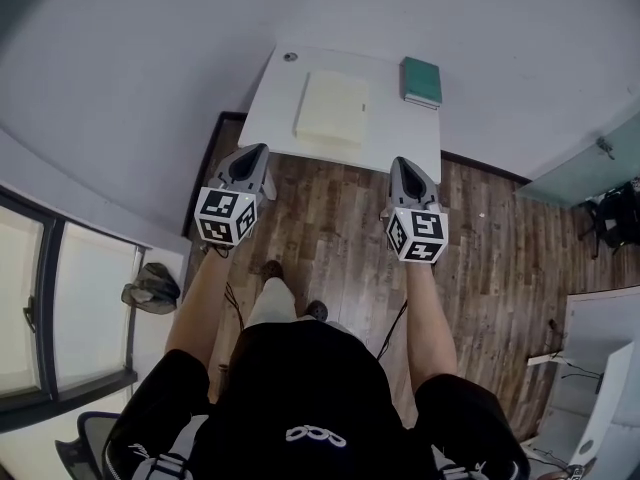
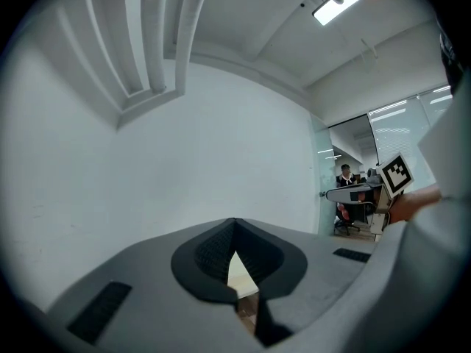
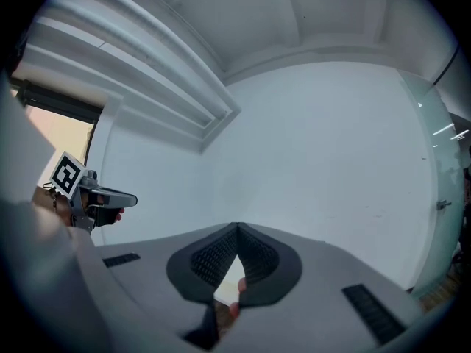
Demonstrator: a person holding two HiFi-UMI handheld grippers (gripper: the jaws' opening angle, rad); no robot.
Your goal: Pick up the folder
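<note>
A pale yellow folder (image 1: 331, 108) lies flat on the middle of a small white table (image 1: 275, 98) against the wall. A green book (image 1: 421, 80) rests at the table's far right corner. My left gripper (image 1: 253, 155) hovers just short of the table's near left edge, jaws shut and empty. The right gripper (image 1: 402, 166) hangs level with it near the table's right front corner, also shut with nothing held. In the left gripper view the closed jaws (image 2: 234, 230) point at the white wall. The right gripper view shows its jaws (image 3: 237, 234) likewise closed.
A small round fitting (image 1: 290, 57) sits at the table's far left corner. Wooden floor (image 1: 500, 238) spreads before the table. A window (image 1: 60, 298) and a bag (image 1: 155, 288) are at the left, a glass partition (image 1: 590, 168) and desks at the right.
</note>
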